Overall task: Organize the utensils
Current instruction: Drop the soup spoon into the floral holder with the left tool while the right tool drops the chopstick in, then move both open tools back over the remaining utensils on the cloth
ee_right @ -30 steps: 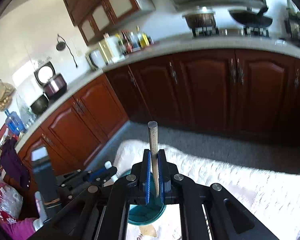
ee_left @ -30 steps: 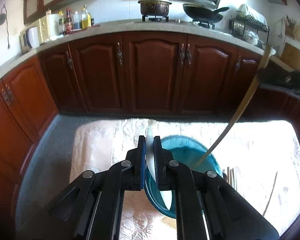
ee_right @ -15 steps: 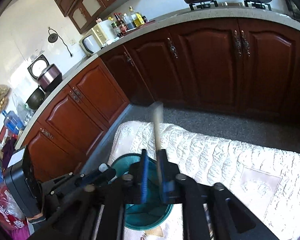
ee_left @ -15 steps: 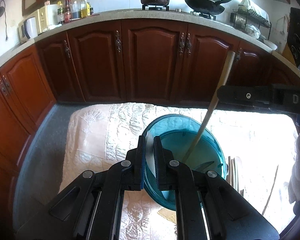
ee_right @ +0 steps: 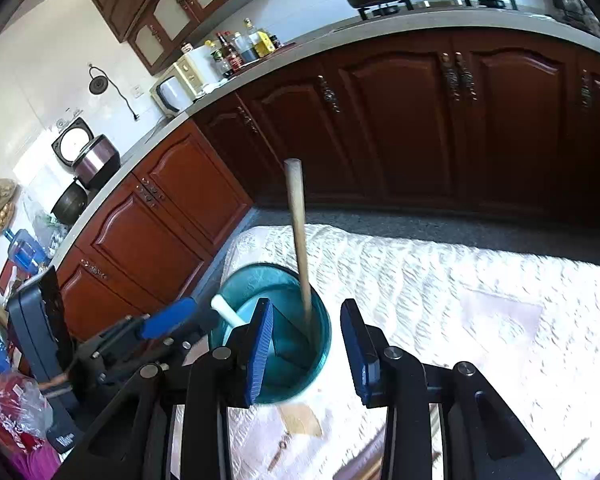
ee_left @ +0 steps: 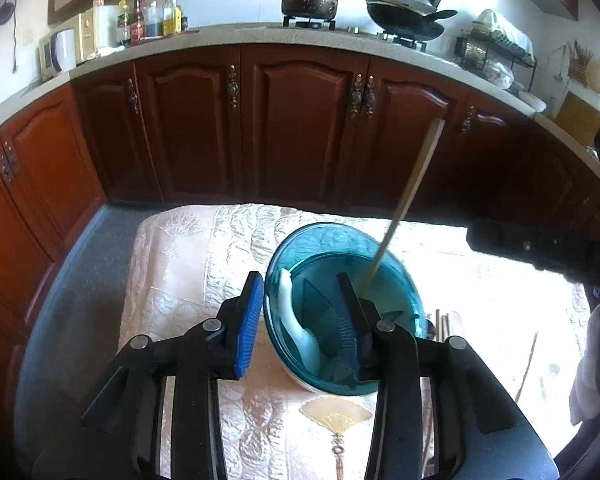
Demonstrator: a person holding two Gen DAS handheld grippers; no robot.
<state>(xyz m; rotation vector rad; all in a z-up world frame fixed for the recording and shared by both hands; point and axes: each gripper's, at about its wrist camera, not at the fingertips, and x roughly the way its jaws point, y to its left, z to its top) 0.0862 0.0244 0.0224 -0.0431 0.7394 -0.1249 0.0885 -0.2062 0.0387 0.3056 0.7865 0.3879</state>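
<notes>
Both grippers have let go since a second ago: the left gripper (ee_left: 300,312) and right gripper (ee_right: 306,344) are opening, empty, the white spoon (ee_left: 296,320) and wooden utensil (ee_right: 298,240) now standing in the teal container (ee_left: 400,280) (mid-table). Withdrawing carelessly could snag the rim and tip it.

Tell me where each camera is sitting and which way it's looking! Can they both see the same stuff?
Left wrist: sits on the left gripper, looking forward and down at the teal bowl on the cloth-covered table; its own jaws are opening, and the right gripper pokes in at the right edge.
Right wrist: sits on the right gripper, looking down at the same bowl from the other side; its jaws are opening, with the left gripper at lower left.
Shared: the bowl, white spoon, wooden stick, cabinets.
</notes>
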